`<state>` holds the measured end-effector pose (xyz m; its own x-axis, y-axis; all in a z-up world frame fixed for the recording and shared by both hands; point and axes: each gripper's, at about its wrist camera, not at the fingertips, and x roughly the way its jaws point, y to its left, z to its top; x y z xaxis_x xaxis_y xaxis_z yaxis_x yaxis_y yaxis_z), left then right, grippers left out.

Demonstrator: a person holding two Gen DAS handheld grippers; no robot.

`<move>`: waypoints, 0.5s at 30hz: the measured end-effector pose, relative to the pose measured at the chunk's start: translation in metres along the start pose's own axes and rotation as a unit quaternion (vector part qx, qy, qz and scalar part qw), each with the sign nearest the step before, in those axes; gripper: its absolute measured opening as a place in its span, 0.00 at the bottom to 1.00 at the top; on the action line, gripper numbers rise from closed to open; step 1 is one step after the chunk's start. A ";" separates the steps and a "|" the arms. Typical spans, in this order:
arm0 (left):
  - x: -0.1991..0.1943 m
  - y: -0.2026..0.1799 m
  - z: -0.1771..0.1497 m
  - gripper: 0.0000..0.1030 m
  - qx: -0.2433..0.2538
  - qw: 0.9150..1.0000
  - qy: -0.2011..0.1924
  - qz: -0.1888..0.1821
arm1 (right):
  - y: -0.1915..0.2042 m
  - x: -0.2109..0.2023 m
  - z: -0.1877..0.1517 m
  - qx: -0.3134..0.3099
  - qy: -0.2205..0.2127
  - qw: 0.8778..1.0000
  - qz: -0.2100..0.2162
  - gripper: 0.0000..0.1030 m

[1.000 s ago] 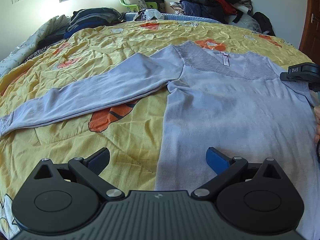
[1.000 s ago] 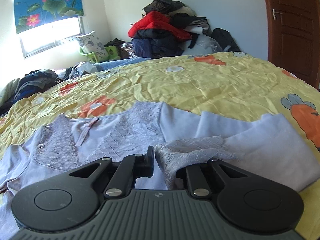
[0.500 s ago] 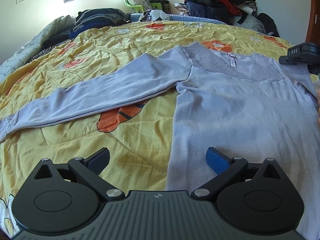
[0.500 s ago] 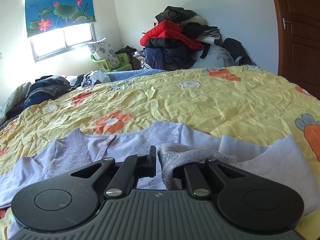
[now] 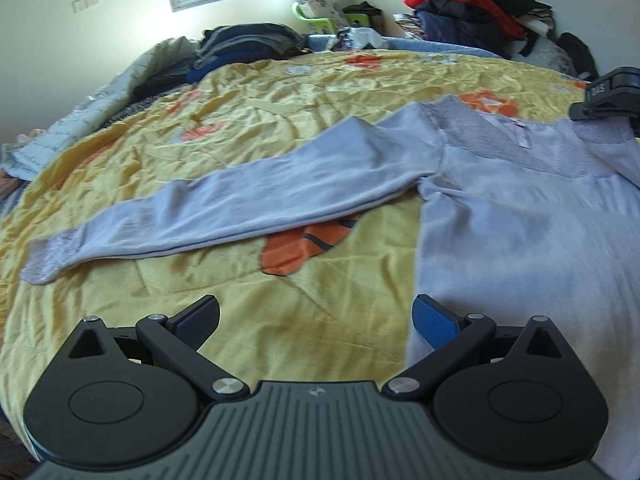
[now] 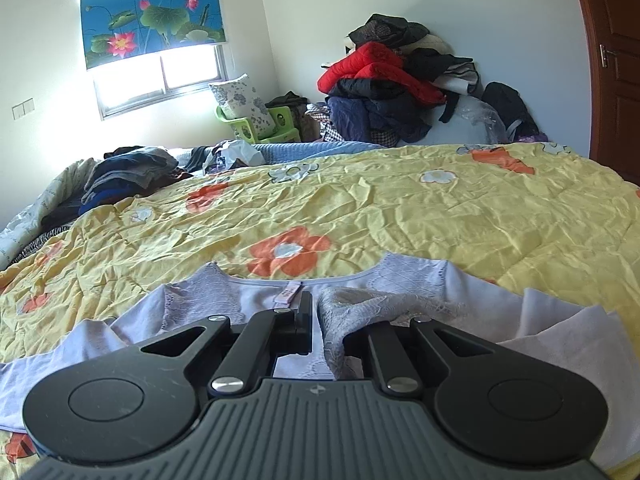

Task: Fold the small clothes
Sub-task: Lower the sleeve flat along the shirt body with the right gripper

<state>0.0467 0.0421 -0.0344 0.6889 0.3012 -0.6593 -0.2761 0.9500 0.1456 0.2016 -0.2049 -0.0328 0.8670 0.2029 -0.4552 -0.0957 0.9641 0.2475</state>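
Lilac top (image 5: 520, 216) spread flat on the yellow quilt (image 5: 248, 92), neckline away. Right gripper (image 6: 316, 320) clamped on the lace cuff (image 6: 360, 304) over the chest. Left gripper (image 5: 316, 316) spread wide, empty, nearest the outstretched left sleeve (image 5: 248, 200), lying crosswise to its left.

one lilac top (image 5: 520, 232), two tongs (image 5: 316, 320) (image 6: 316, 320), one yellow quilt (image 5: 280, 120), two clothes piles (image 6: 392, 80) (image 6: 128, 172)

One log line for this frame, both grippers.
left gripper: open, empty | right gripper: shut on lace cuff | lilac top: flat on quilt
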 end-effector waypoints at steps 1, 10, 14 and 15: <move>0.001 0.002 0.000 1.00 -0.003 1.000 -0.001 0.010 | 0.002 0.001 0.000 0.000 0.001 1.000 0.001 0.11; 0.007 0.023 0.005 1.00 -0.044 0.998 0.000 0.047 | 0.009 0.007 -0.002 0.000 0.008 1.000 0.011 0.11; 0.008 0.023 0.004 1.00 -0.041 0.998 0.004 0.040 | 0.011 0.010 0.001 0.005 0.008 1.000 0.013 0.11; 0.008 0.022 0.004 1.00 -0.040 0.998 0.004 0.038 | 0.011 0.011 0.002 0.008 0.008 1.000 0.014 0.11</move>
<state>0.0489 0.0659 -0.0342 0.6590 0.3710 -0.6543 -0.3795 0.9151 0.1367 0.2112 -0.1919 -0.0336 0.8564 0.2325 -0.4610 -0.1122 0.9553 0.2734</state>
